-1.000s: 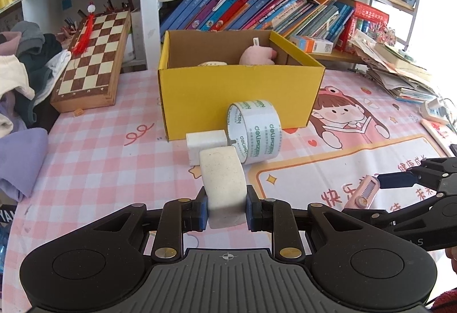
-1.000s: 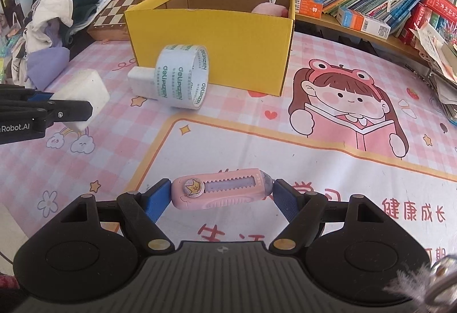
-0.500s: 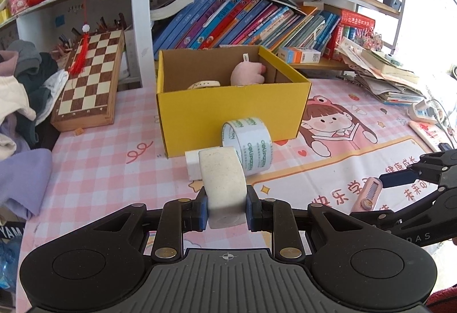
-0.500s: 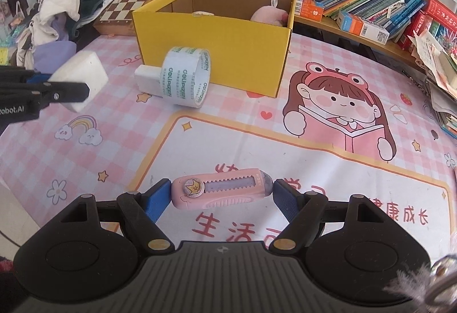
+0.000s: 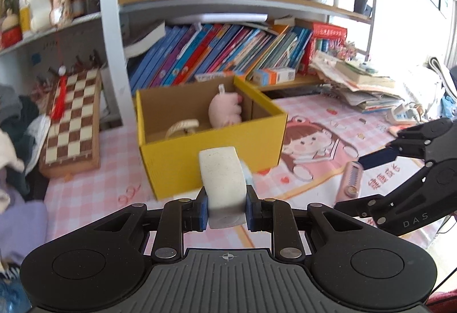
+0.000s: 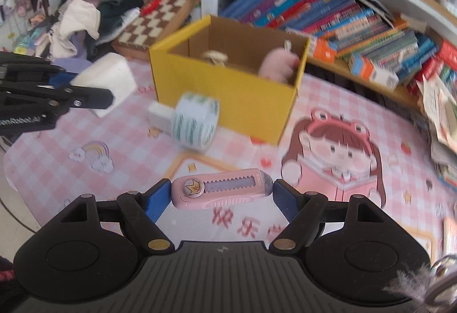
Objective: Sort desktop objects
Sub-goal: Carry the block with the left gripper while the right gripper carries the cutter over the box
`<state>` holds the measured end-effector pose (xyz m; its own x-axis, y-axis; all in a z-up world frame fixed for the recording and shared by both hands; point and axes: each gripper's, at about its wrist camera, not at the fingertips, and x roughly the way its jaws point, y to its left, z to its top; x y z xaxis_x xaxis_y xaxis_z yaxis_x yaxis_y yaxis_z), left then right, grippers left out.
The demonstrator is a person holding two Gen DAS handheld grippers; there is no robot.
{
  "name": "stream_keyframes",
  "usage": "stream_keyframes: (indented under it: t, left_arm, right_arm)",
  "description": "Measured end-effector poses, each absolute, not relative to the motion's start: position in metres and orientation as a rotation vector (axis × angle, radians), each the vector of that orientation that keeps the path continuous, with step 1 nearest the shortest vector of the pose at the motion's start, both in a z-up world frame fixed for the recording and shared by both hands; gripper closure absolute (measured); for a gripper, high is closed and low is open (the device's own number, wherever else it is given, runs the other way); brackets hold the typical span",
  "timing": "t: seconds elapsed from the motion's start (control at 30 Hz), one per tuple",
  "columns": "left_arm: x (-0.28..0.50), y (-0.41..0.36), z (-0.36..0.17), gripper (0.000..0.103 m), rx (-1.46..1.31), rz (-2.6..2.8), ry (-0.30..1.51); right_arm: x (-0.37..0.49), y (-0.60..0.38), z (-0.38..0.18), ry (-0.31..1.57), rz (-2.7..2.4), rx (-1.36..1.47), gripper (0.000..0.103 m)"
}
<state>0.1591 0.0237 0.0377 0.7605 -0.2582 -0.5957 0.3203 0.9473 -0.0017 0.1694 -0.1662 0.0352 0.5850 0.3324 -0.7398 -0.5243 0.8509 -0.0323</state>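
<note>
My left gripper [image 5: 225,211] is shut on a white sponge block [image 5: 224,184] and holds it above the table in front of the yellow cardboard box [image 5: 217,167]. The same block [image 6: 110,83] and left gripper show at the left of the right wrist view. My right gripper [image 6: 221,194] is shut on a pink utility knife [image 6: 222,189], held crosswise above the mat. The box [image 6: 228,102] holds a pink plush toy [image 5: 225,110] and a pale ring. A tape roll [image 6: 195,124] and a small white block [image 6: 160,117] lie in front of the box.
A chessboard [image 5: 72,124] lies left of the box, with a pile of clothes [image 6: 85,19] beyond it. Shelves of books [image 5: 217,53] stand behind. Stacked papers [image 5: 362,87] sit at the right. A pink cartoon mat [image 6: 337,159] covers the table.
Both grippers have risen with their loads. The box now looks lower and its inside shows more. In the left view the sponge now hides the tape roll.
</note>
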Motion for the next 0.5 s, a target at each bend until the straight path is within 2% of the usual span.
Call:
stream_keyframes:
  t: [0.5]
  left_arm:
    - [0.218, 0.016, 0.070, 0.080, 0.132, -0.295, 0.550]
  right_arm:
    - [0.251, -0.151, 0.104, 0.671, 0.598, -0.293, 0.027]
